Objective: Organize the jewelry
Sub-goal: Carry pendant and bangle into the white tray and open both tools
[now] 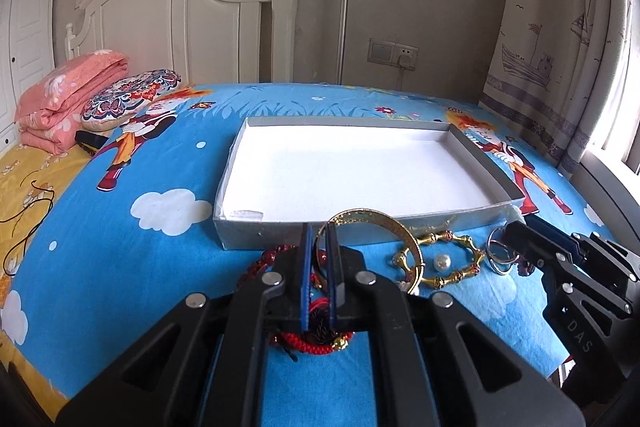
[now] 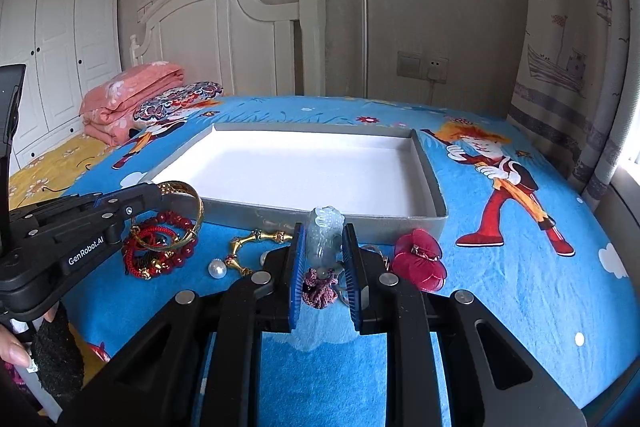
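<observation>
On the blue bedsheet (image 1: 120, 247), just before the tray (image 1: 480, 151), the left gripper (image 1: 319, 239) pinches a gold bangle (image 1: 384, 223), lifted at a tilt. Beside it, the right gripper (image 2: 325, 243) clamps a pale jade pendant (image 2: 325, 231). Red beads (image 2: 176, 219), a pearl (image 2: 217, 270), a bamboo-style bangle (image 1: 460, 259) and a red flower (image 2: 420, 259) lie nearby.

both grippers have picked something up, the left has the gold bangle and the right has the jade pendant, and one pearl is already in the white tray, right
Not quite: the white tray holds nothing yet. The pearl lies on the blue sheet in front of it, as the right wrist view shows. The rest stands: left gripper grips the gold bangle, right gripper the jade pendant.
</observation>
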Demonstrator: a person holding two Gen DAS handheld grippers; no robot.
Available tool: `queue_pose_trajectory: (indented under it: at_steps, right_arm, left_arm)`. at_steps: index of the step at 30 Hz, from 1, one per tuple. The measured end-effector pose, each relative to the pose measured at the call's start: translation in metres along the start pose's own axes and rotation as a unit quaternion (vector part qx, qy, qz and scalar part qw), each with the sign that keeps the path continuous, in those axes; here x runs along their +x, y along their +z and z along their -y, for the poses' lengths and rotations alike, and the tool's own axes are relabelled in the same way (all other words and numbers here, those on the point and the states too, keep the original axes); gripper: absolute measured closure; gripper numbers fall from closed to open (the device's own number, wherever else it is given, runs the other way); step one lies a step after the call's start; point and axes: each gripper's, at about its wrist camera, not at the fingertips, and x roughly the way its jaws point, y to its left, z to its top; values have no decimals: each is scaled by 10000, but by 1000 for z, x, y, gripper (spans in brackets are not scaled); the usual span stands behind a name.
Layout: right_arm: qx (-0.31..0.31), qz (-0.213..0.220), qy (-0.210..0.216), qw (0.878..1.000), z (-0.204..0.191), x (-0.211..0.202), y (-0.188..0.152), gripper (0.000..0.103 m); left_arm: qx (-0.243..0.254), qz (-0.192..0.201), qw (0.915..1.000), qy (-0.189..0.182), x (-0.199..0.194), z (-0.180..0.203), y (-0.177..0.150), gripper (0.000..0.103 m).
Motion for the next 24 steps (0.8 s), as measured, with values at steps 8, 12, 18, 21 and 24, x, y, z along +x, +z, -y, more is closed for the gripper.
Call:
queue_pose_trajectory:
  at_steps: [8, 12, 18, 21, 24]
  right_arm:
    - [20, -120, -2, 9999, 14, 39, 45, 83]
    - [5, -252, -30, 9997, 18, 68, 69, 83]
    - [195, -537, -120, 9983, 27, 108, 91, 83]
    - [182, -634, -207, 9976, 28, 122, 93, 83]
    - [201, -748, -216, 9968, 27, 133, 95, 83]
  left_arm:
    - [-69, -204, 9997, 133, 39, -9, 50, 96]
    - [-130, -357, 9990, 236, 65, -15, 74, 96]
    - [-190, -501, 9977, 424, 100, -24, 96, 96]
    - [-180, -540, 9970, 518, 112, -25, 102, 96]
    - [-213, -626, 9961, 581, 123, -27, 105, 96]
